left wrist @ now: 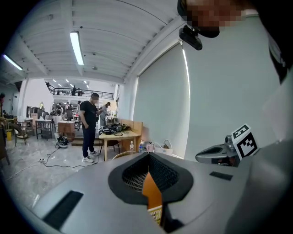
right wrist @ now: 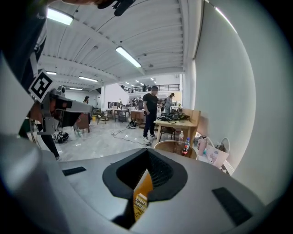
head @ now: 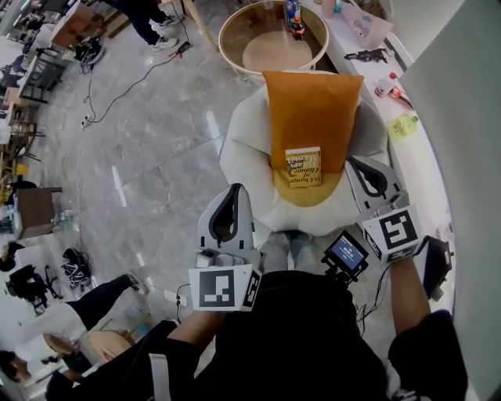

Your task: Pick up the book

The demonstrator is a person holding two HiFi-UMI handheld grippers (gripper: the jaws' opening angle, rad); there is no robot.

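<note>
Past the left gripper (left wrist: 149, 157) the book (left wrist: 156, 215) showed only as a thin sliver, the rest hidden behind its grey body. A far person (head: 145, 19) was cut off, legs only.

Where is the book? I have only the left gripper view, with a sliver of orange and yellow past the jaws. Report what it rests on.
Observer: The head view shows the yellow book cover up on an orange cushion, which lies on a white padded chair.
Operator: Give me the right gripper's jaws.
Observer: The right gripper is shut, with nothing between its jaws.
Operator: Place my left gripper against that chair.
Observer: The left gripper is at the chair's near left edge, clearly apart from the book.
</note>
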